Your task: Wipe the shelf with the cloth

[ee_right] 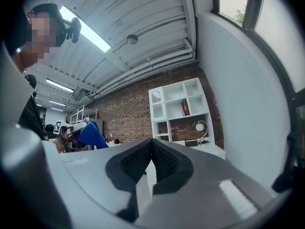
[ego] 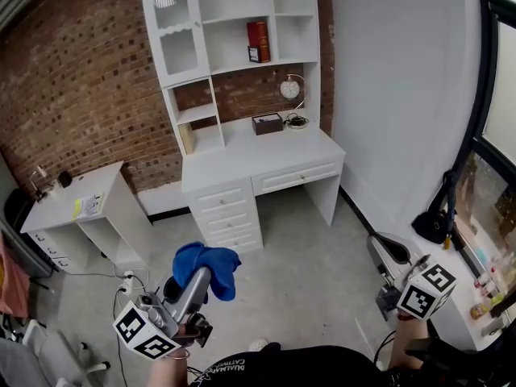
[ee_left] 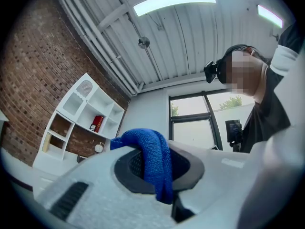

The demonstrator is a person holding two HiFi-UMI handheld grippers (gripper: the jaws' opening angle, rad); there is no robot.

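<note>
A blue cloth (ego: 211, 265) hangs bunched from my left gripper (ego: 199, 278), which is shut on it low at the left of the head view. In the left gripper view the cloth (ee_left: 151, 161) drapes between the closed jaws. My right gripper (ego: 382, 258) is low at the right, shut with nothing in it; its pads (ee_right: 151, 162) meet in the right gripper view. The white shelf unit (ego: 234, 51) stands on a white desk (ego: 266, 161) against the brick wall, well ahead of both grippers. A red book (ego: 258, 41) stands on one shelf.
A small clock (ego: 290, 89) and a dark box (ego: 267, 123) sit on the desk. A low white side table (ego: 81, 212) stands at the left. A window ledge with bottles (ego: 488, 285) runs along the right. Grey floor (ego: 306, 272) lies between me and the desk.
</note>
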